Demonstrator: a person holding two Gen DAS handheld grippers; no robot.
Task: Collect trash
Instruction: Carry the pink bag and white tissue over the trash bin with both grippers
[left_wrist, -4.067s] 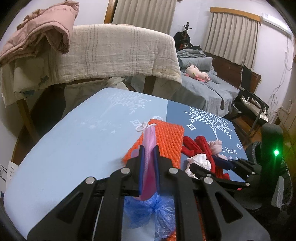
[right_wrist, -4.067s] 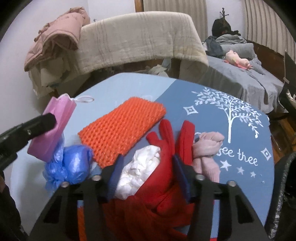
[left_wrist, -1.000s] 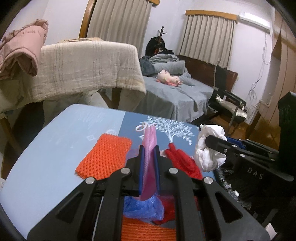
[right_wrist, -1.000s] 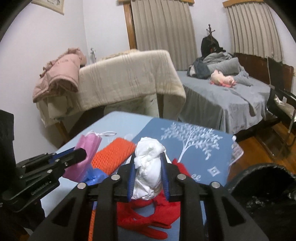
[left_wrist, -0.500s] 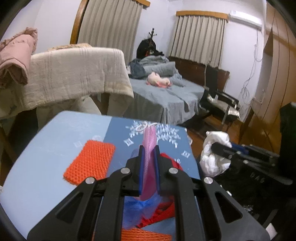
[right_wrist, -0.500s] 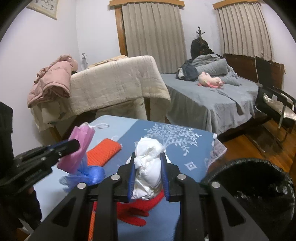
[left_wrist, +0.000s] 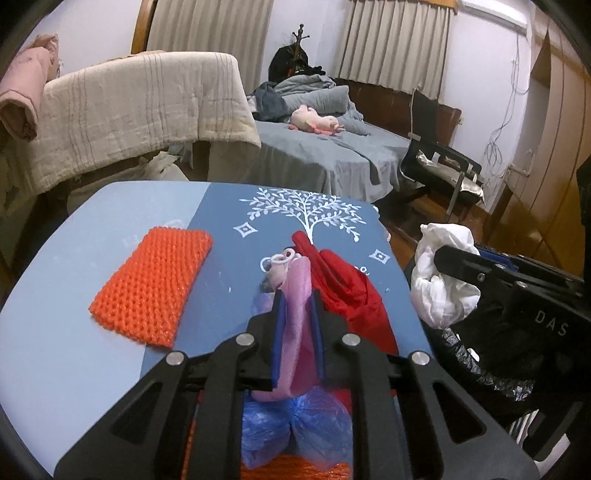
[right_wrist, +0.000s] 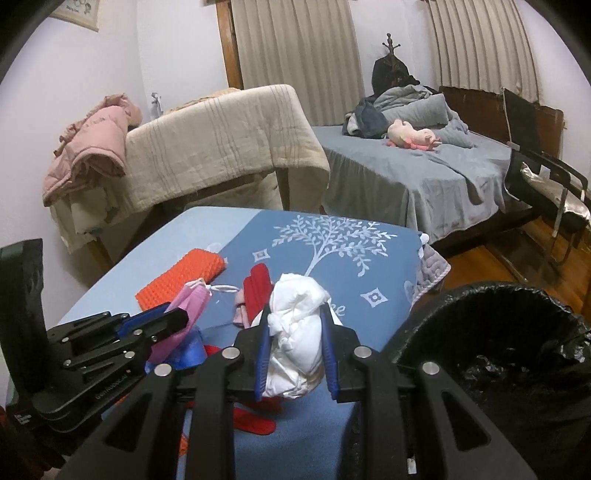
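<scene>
My left gripper (left_wrist: 295, 297) has a folded pink face mask (left_wrist: 295, 277) between its blue pads, and a crumpled blue plastic bag (left_wrist: 295, 424) hangs beneath. Its jaws are opening, with the mask still touching both pads. It hovers low over the blue table (left_wrist: 74, 332). My right gripper (right_wrist: 295, 314) is shut on a white crumpled paper wad (right_wrist: 295, 332). It is held past the table's right edge, beside a black-lined trash bin (right_wrist: 517, 350). In the left wrist view the right gripper (left_wrist: 443, 254) and the wad (left_wrist: 439, 291) sit above the bin (left_wrist: 480, 362).
An orange knitted cloth (left_wrist: 155, 284) and red gloves (left_wrist: 343, 288) lie on the table. A pink sock (right_wrist: 240, 310) lies next to the gloves. Beyond the table are a blanket-draped rail (right_wrist: 221, 147), a grey bed (right_wrist: 424, 177) and a black chair (right_wrist: 546, 177).
Both grippers have sunk lower with their loads. The gap between the left pads has widened around the pink mask. The white wad is now closer to the bin's rim.
</scene>
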